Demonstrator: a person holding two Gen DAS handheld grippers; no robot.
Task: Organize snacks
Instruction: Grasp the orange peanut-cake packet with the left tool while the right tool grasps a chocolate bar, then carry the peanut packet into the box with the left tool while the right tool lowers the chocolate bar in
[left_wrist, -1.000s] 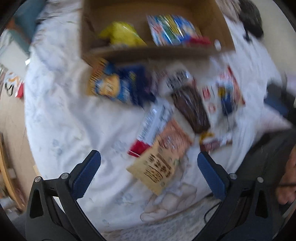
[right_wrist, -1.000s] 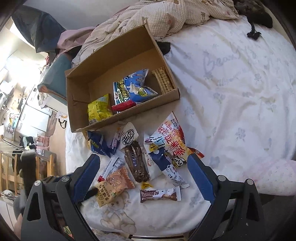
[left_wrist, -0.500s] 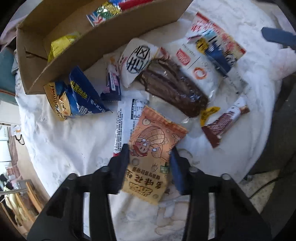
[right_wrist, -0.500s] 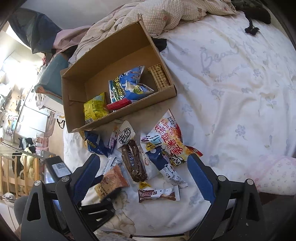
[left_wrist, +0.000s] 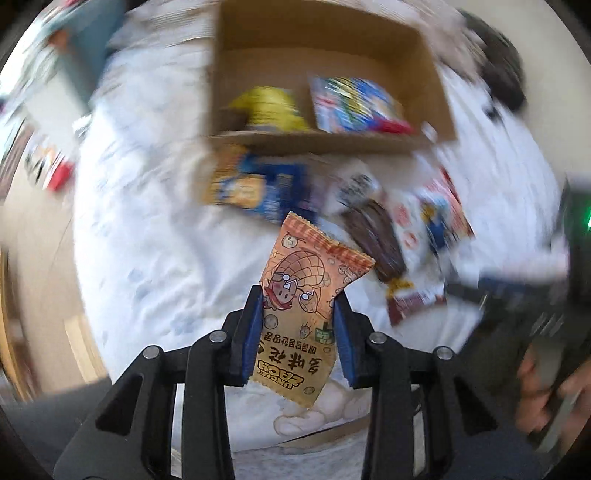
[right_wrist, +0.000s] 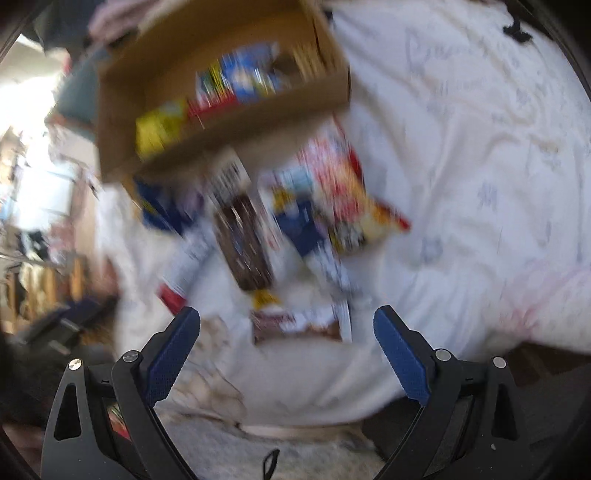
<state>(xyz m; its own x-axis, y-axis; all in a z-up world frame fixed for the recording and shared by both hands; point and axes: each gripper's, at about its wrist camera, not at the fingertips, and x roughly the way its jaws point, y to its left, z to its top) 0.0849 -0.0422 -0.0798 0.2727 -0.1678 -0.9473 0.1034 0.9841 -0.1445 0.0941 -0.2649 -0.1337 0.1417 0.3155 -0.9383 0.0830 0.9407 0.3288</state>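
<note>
Partway done — few packets in box (left_wrist: 436, 92), several loose on bedsheet (left_wrist: 147, 236); left gripper (left_wrist: 299, 332) clamped on orange peanut packet (left_wrist: 306, 291), right gripper (right_wrist: 286, 354) wide open, empty.

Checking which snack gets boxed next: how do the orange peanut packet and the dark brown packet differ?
The orange peanut packet is clamped in the left gripper, lifted off the bed; the dark brown packet lies on the white sheet. The orange one is opaque with a cartoon; the brown looks glossy. Neither is in the cardboard box.

Orange peanut packet (left_wrist: 303, 295) pinched upright above bedsheet (left_wrist: 155, 236).
</note>
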